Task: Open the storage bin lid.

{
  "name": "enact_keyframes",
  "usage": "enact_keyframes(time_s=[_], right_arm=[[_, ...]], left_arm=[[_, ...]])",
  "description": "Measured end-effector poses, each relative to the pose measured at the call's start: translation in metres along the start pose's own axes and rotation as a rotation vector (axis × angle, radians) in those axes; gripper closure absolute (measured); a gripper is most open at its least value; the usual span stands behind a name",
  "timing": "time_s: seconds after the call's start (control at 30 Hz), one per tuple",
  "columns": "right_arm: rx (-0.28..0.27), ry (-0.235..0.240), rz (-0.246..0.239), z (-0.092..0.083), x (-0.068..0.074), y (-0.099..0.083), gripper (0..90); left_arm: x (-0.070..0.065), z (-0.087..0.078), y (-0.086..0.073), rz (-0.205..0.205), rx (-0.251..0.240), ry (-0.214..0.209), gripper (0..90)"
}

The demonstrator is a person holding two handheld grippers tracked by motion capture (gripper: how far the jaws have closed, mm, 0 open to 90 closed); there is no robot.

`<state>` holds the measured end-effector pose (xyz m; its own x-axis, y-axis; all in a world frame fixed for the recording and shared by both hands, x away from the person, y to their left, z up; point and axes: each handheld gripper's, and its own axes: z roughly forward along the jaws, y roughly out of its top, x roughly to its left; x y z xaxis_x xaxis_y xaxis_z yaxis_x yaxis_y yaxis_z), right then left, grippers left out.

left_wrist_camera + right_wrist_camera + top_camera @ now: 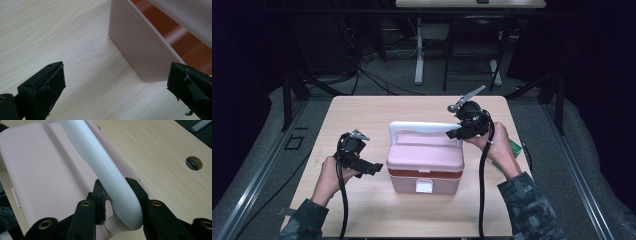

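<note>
Pink box at the centre of the high view, on a light wooden table, white latch on the near face, lid lifted a little so that a dark orange band shows beneath it. White handle upright over the far edge of the lid, reaching from the left corner to the right. Right gripper just right of centre in the high view, at the handle's right end, held by a hand coming in from the lower right. In the right gripper view, jaws narrow and clamped on the white handle at its bend, one pad pressing each side, pink lid spreading over the left half of the frame, bare table with a round hole at the upper right. Left gripper at centre left of the high view, just beside the box's left side, not touching as far as can be told, held by a hand from the lower left. In the left gripper view, jaws wide apart at the lower left and lower right corners, nothing between them but table, pink box wall rising at the upper right, near the right jaw, orange strip above it. Green flat thing at the table's right edge, partly hidden behind the right hand.
</note>
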<state>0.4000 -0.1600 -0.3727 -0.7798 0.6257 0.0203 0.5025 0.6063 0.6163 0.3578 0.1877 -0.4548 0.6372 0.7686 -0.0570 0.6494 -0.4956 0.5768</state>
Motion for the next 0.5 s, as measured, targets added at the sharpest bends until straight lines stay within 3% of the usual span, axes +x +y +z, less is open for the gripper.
enact_keyframes(time_s=[0.23, 0.33, 0.5], right_arm=[[0.003, 0.000, 0.016, -0.002, -0.006, 0.007, 70.8], [0.004, -0.004, 0.018, -0.001, -0.008, 0.009, 70.5], [0.010, -0.004, 0.028, 0.000, -0.010, 0.009, 70.3]], left_arm=[[-0.008, 0.001, 0.002, -0.001, -0.036, -0.012, 1.0], [-0.015, 0.003, 0.003, -0.004, -0.067, -0.009, 3.1], [-0.021, 0.007, 0.004, 0.005, -0.072, -0.025, 8.7]])
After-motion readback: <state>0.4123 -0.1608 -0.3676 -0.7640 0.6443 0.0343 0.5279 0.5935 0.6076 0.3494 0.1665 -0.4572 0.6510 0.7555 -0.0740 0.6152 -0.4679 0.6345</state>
